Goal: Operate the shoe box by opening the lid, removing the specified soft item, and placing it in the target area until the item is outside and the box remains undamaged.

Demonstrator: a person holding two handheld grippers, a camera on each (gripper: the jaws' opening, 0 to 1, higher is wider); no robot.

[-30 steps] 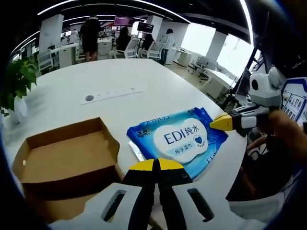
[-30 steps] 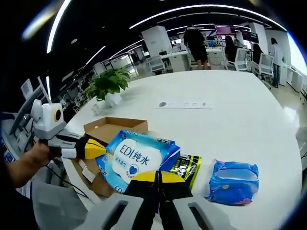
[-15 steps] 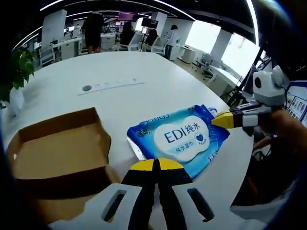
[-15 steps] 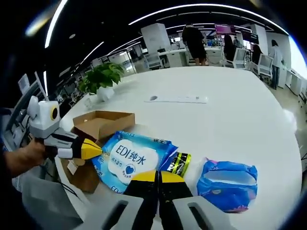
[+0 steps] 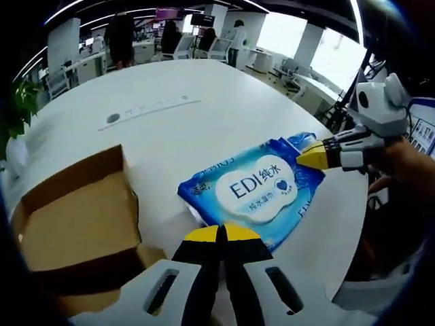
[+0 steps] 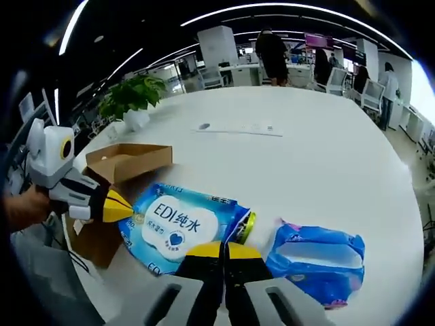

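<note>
Pack (image 5: pixel 251 193) reads "EDI", apparently wipes.

"EDI 纯水" is printed in blue on the white oval label of the blue wipes pack (image 5: pixel 256 192). Smaller characters beneath it can't be read.

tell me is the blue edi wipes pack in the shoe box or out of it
Out. The wipes pack lies beside the open cardboard box, held at opposite ends by the left gripper and right gripper.
</note>
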